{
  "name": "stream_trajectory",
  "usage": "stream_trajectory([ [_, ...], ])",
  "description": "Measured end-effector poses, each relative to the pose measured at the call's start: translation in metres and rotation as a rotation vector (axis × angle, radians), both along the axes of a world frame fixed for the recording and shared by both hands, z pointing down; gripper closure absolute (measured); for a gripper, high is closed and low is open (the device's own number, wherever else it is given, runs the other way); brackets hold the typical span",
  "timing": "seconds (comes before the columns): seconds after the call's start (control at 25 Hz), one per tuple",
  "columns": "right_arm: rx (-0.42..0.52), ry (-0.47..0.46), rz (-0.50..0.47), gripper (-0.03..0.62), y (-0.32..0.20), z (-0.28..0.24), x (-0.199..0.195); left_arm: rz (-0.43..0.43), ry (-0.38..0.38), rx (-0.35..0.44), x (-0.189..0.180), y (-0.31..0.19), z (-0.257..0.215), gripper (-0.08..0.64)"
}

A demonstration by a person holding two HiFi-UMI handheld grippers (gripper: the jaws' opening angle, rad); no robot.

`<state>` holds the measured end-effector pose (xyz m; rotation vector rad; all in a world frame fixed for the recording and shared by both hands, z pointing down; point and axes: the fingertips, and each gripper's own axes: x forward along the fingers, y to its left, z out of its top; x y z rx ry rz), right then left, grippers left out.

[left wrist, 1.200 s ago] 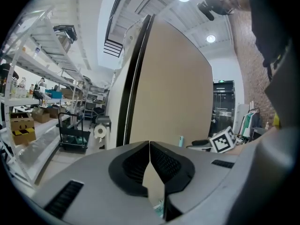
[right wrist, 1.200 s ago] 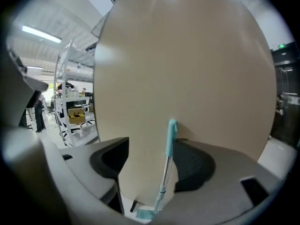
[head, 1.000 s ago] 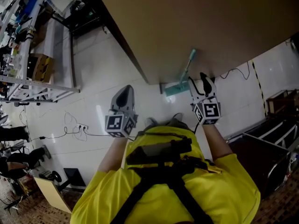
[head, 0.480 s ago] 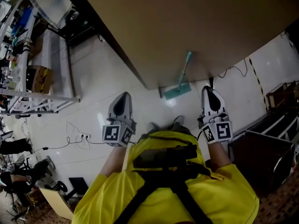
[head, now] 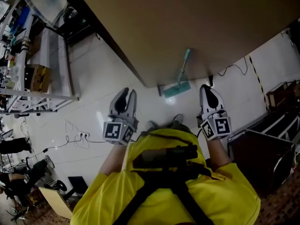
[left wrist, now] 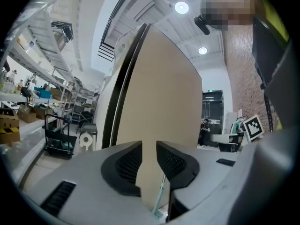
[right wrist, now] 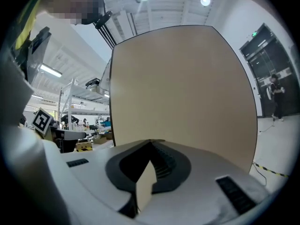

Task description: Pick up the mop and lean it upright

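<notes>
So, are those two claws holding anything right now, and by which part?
Nothing is held. The left gripper is open and empty, and the right gripper is shut on nothing. The mop leans against the brown board, untouched.

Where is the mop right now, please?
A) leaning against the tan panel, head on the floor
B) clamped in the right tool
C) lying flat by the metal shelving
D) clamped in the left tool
A: the mop stands with its handle against the tan panel and its teal head on the white floor.
</notes>
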<state>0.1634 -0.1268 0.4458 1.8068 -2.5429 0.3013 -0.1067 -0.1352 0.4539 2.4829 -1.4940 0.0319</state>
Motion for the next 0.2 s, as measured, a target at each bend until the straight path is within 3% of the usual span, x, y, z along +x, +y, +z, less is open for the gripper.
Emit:
stream_trajectory([
  [0.2, -0.005, 0.017, -0.019, 0.586, -0.0058, 0.001, 0.0028, -0.008, 0.009, 0.009, 0.0073, -0.0011, -0.0022, 0.483],
])
